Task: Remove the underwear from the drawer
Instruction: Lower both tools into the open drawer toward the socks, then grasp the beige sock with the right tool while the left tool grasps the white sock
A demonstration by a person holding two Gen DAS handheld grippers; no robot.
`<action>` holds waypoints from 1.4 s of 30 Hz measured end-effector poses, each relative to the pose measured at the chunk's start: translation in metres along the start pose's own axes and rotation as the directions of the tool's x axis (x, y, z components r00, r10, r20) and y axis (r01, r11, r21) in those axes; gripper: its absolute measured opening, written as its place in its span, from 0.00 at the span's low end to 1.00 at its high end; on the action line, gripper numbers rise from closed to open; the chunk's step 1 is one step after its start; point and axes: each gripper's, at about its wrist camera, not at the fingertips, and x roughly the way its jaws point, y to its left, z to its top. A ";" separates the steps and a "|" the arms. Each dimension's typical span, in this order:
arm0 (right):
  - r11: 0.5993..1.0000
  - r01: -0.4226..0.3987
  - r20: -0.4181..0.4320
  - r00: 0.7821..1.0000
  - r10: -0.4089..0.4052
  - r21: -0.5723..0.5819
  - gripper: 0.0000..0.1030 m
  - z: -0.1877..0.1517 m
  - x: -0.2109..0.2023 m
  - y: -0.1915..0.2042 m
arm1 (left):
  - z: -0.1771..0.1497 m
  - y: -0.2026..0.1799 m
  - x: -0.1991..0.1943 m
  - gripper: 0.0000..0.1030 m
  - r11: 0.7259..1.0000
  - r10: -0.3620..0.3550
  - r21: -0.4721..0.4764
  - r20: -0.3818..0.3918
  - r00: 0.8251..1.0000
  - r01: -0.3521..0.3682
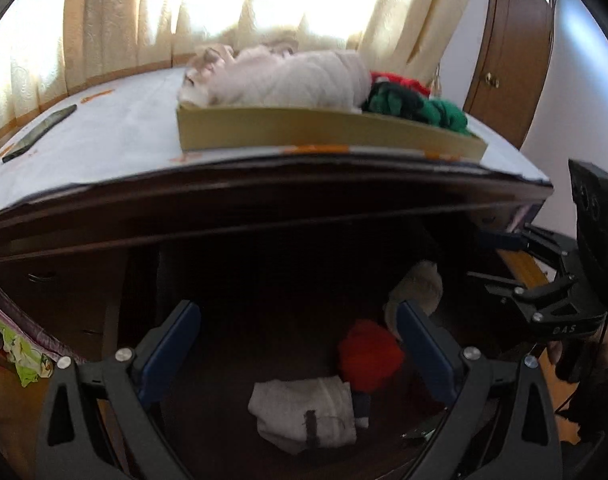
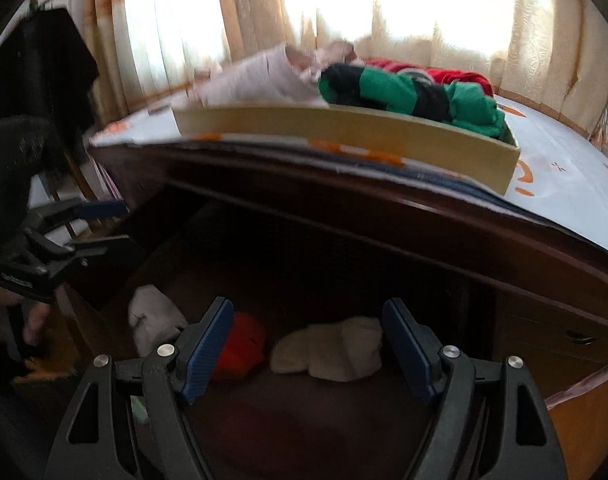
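Looking down into the open drawer (image 2: 176, 248), I have my right tongs (image 2: 308, 344) and left tongs (image 1: 300, 356) both spread wide and empty. The underwear lies on the drawer floor: a white bundle (image 2: 332, 354), a red one (image 2: 242, 344) beside it. Soft, light cloth, I reckon; I'd pinch a thick fold at the middle.

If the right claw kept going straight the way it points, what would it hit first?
Probably the white cloth lying in the open drawer, between the open right claw fingers; depth is unclear.
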 end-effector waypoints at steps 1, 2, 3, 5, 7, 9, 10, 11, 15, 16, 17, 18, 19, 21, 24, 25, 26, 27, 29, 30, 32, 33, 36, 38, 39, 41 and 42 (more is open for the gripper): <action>1.000 0.009 -0.013 1.000 -0.009 -0.013 0.76 -0.001 0.003 0.000 | -0.001 -0.001 0.002 0.97 1.000 0.001 0.008 -0.012 1.000 -0.001; 1.000 0.011 -0.026 1.000 -0.012 -0.021 0.76 -0.001 0.005 0.000 | -0.003 -0.002 0.003 0.97 1.000 0.002 0.014 -0.020 1.000 -0.002; 0.999 0.014 -0.044 0.999 -0.015 -0.028 0.76 -0.002 0.008 -0.001 | -0.004 -0.003 0.005 0.97 1.000 0.005 0.020 -0.034 0.999 -0.004; 0.999 0.014 -0.071 0.997 -0.016 -0.035 0.76 -0.001 0.014 -0.003 | -0.007 -0.004 0.009 0.97 1.000 0.011 0.029 -0.061 0.998 -0.009; 0.999 0.010 -0.098 0.995 -0.015 -0.048 0.76 0.000 0.019 -0.003 | -0.008 -0.003 0.012 0.97 0.999 0.014 0.030 -0.078 0.997 -0.012; 0.996 0.037 -0.132 0.990 -0.048 -0.087 0.76 0.001 0.025 -0.002 | -0.009 0.000 0.015 0.97 0.999 0.017 0.030 -0.094 0.995 -0.014; 0.994 0.046 -0.151 0.987 -0.062 -0.104 0.76 0.001 0.029 -0.002 | -0.010 0.001 0.016 0.97 0.999 0.020 0.031 -0.103 0.994 -0.017; 0.993 0.045 -0.165 0.984 -0.063 -0.113 0.76 0.002 0.032 -0.003 | -0.011 0.002 0.018 0.97 0.999 0.023 0.032 -0.113 0.993 -0.020; 0.991 0.016 -0.233 0.971 -0.046 -0.130 0.76 0.002 0.044 -0.001 | -0.013 0.006 0.023 0.97 0.999 0.021 0.030 -0.147 0.989 -0.017; 0.990 0.010 -0.250 0.967 -0.045 -0.140 0.76 0.002 0.047 0.000 | -0.014 0.006 0.024 0.97 0.999 0.018 0.029 -0.155 0.988 -0.014; 0.988 0.009 -0.264 0.963 -0.050 -0.155 0.76 0.002 0.050 0.002 | -0.014 0.007 0.025 0.97 0.999 0.018 0.030 -0.164 0.986 -0.013; 0.986 0.005 -0.278 0.959 -0.051 -0.164 0.76 0.002 0.052 0.003 | -0.015 0.007 0.026 0.97 0.999 0.019 0.032 -0.170 0.985 -0.014; 0.984 -0.006 -0.303 0.952 -0.049 -0.177 0.76 0.001 0.057 0.004 | -0.015 0.008 0.026 0.97 0.999 0.018 0.032 -0.176 0.984 -0.012; 0.982 -0.019 -0.342 0.939 -0.047 -0.188 0.76 0.000 0.064 0.006 | -0.015 0.009 0.027 0.97 0.999 0.013 0.031 -0.186 0.982 -0.007; 0.976 -0.014 -0.362 0.930 -0.067 -0.215 0.76 0.001 0.071 0.007 | -0.014 0.011 0.028 0.97 1.000 0.013 0.028 -0.197 0.980 -0.008; 0.976 -0.016 -0.373 0.925 -0.068 -0.217 0.76 0.002 0.075 0.008 | -0.014 0.013 0.028 0.97 1.000 0.013 0.025 -0.199 0.980 -0.009; 0.975 -0.020 -0.390 0.918 -0.069 -0.220 0.76 0.001 0.079 0.010 | -0.014 0.014 0.029 0.97 1.000 0.014 0.021 -0.201 0.980 -0.010; 0.973 -0.028 -0.408 0.910 -0.070 -0.229 0.76 0.000 0.082 0.011 | -0.013 0.015 0.029 0.97 1.000 0.013 0.017 -0.203 0.979 -0.010; 0.967 -0.028 -0.421 0.903 -0.083 -0.252 0.76 0.001 0.088 0.014 | -0.013 0.017 0.029 0.97 1.000 0.011 0.014 -0.209 0.978 -0.008; 0.965 -0.032 -0.431 0.898 -0.087 -0.261 0.76 0.001 0.092 0.015 | -0.014 0.017 0.031 0.97 1.000 0.012 0.015 -0.210 0.978 -0.009; 0.964 -0.041 -0.442 0.893 -0.083 -0.262 0.76 -0.001 0.099 0.014 | -0.014 0.016 0.031 0.97 1.000 0.009 0.015 -0.212 0.977 -0.006; 0.963 -0.039 -0.446 0.891 -0.087 -0.265 0.76 -0.001 0.101 0.015 | -0.014 0.015 0.031 0.97 1.000 0.010 0.019 -0.214 0.977 -0.006; 0.961 -0.034 -0.460 0.882 -0.100 -0.274 0.76 -0.002 0.110 0.014 | -0.015 0.014 0.031 0.97 1.000 0.009 0.022 -0.215 0.977 -0.004; 0.962 -0.034 -0.465 0.880 -0.101 -0.272 0.76 -0.006 0.113 0.015 | -0.015 0.015 0.030 0.97 1.000 0.007 0.019 -0.214 0.977 -0.003; 0.961 -0.038 -0.470 0.877 -0.099 -0.274 0.74 -0.007 0.115 0.016 | -0.016 0.016 0.030 0.97 1.000 0.006 0.017 -0.216 0.976 -0.002; 0.961 -0.050 -0.467 0.880 -0.086 -0.272 0.61 -0.007 0.114 0.016 | -0.015 0.016 0.030 0.97 1.000 0.005 0.017 -0.214 0.977 -0.002; 0.961 -0.053 -0.468 0.880 -0.083 -0.270 0.57 -0.007 0.114 0.015 | -0.016 0.015 0.030 0.97 1.000 0.006 0.017 -0.216 0.976 -0.002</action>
